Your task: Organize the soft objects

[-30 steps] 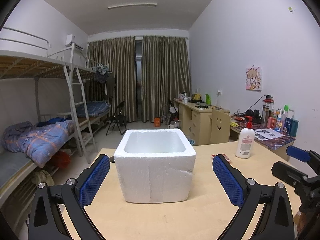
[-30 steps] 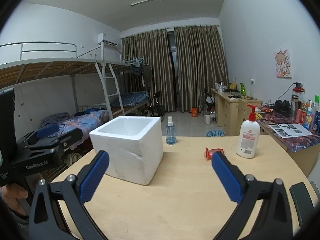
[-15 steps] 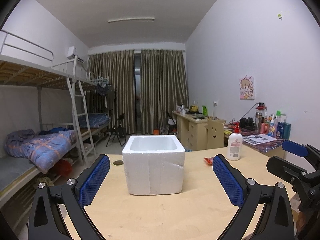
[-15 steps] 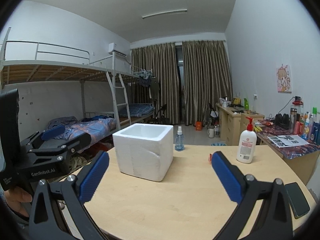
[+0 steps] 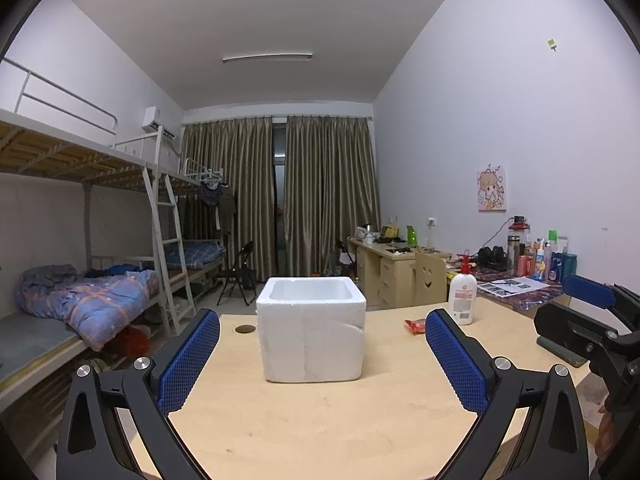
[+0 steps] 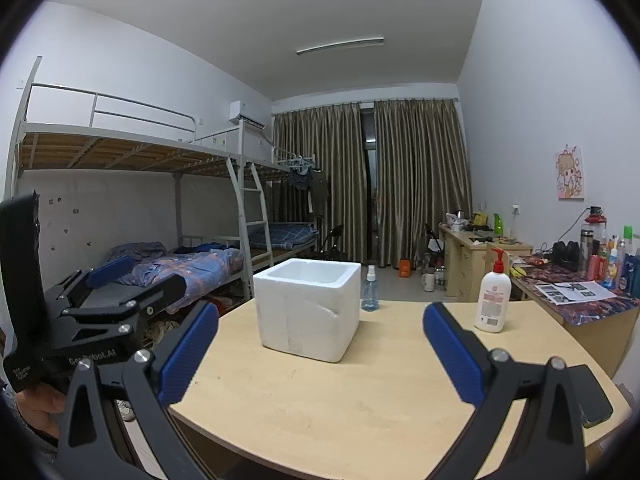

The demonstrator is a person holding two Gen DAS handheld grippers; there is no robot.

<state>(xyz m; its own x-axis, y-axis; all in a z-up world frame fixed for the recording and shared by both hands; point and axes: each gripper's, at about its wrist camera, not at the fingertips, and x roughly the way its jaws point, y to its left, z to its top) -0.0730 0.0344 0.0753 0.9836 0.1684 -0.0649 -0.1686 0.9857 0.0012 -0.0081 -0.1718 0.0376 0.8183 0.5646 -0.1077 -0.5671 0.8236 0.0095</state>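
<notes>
A white foam box stands open-topped on the light wooden table; it also shows in the right wrist view. A small red packet lies on the table right of the box. My left gripper is open and empty, well short of the box. My right gripper is open and empty, also short of the box. The right gripper's body shows at the right edge of the left wrist view, and the left gripper's body at the left of the right wrist view.
A white pump bottle stands on the table at the right, and a small blue spray bottle behind the box. A dark phone lies near the table's right edge. A bunk bed is left, desks right.
Both grippers have pulled back from the box and tilted up; the box looks smaller and farther. Jaws stay open.
</notes>
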